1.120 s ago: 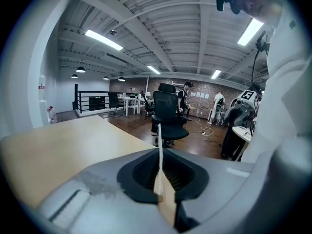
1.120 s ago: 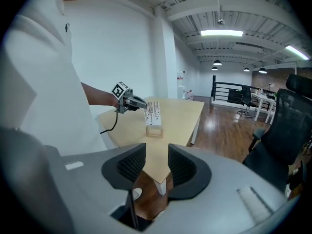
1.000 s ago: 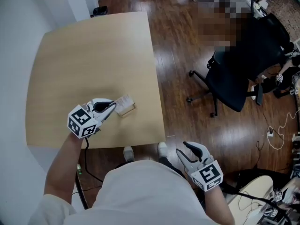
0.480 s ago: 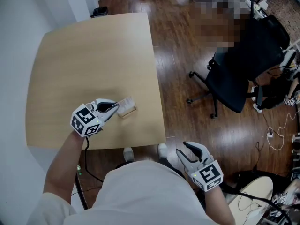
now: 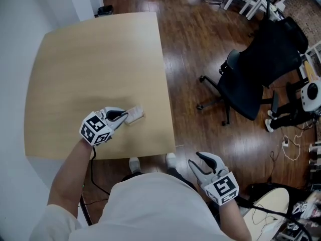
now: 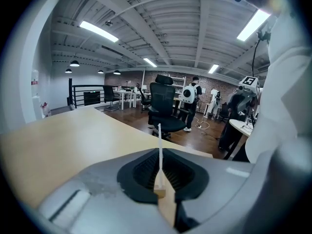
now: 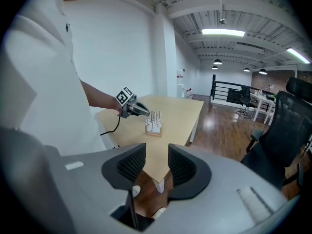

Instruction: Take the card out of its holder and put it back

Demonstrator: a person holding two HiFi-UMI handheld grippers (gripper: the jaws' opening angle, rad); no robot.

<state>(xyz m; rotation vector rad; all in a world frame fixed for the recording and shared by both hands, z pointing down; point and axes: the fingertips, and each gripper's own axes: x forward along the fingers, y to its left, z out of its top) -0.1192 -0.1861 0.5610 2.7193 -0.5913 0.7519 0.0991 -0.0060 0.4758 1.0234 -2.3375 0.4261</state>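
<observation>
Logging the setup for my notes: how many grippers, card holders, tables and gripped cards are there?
White handheld grippers: 2 (left gripper, right gripper)
Wooden-based card holder: 1
Light wooden table: 1
Thin white card in left gripper: 1
Total: 5

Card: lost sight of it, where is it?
Left gripper view: the card stands edge-on in the left claw, at the holder near the table's right edge.

Table [image 5: 100,59] top: pale wood finish, smooth, matt; floor [image 5: 200,49]: dark wood boards, glossy. Holder [image 7: 154,129] base: light, unfinished-looking wood; card [image 6: 159,145]: thin, white, smooth. Left gripper [image 5: 125,116] and right gripper [image 7: 157,167]: matt grey plastic shells, black ribbed pads [image 7: 130,165]; chair [image 5: 261,69]: black cloth.
</observation>
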